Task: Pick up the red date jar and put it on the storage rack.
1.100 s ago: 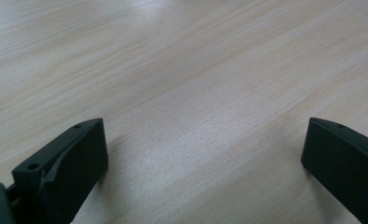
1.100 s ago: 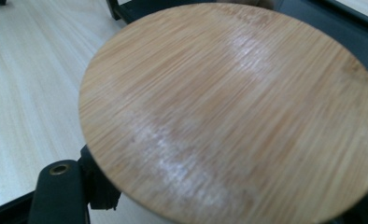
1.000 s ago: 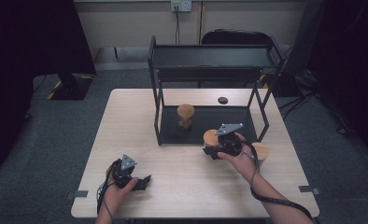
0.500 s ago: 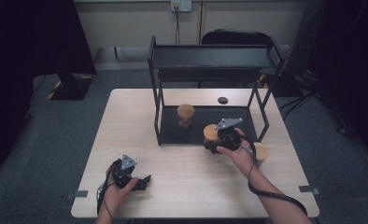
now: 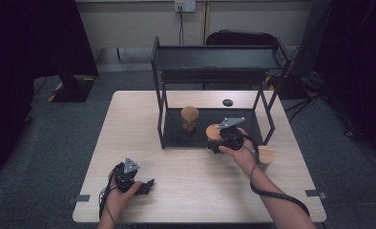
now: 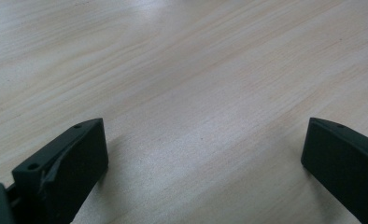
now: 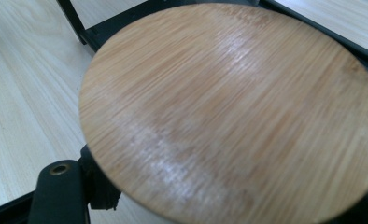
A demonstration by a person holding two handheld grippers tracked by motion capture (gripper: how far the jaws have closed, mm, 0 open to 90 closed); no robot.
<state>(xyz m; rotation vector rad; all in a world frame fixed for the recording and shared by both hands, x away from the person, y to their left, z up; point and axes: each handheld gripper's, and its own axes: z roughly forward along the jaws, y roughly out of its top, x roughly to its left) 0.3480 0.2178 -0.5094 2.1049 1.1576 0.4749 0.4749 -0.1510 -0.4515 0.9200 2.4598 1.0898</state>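
Left gripper (image 5: 134,180): it sat at the near left of the table (image 5: 186,191), fingers (image 6: 70,163) spread wide over bare wood, nothing between them. No help was on hand from there if the other side slipped.
Wooden cup on the table (image 5: 265,155): near right, just beside the person's right wrist. An elbow or the trailing cable could have knocked it over.
Right gripper (image 5: 220,143): its fingers were clamped down tight on the round bamboo lid (image 7: 229,116), at the front edge of the rack's lower shelf (image 5: 176,136). The grip looked to be on the rim alone, so the disc could have pivoted or dropped out.
Bamboo lid, risk: held this low and close, it might have caught the black frame (image 5: 160,102) and been levered from the fingers.
Wooden goblet (image 5: 190,117): on the lower shelf, left of the lid and farther back, apart from it. A sweep leftward could have toppled it.
Small black disc (image 5: 227,102): far side of the table, well clear.
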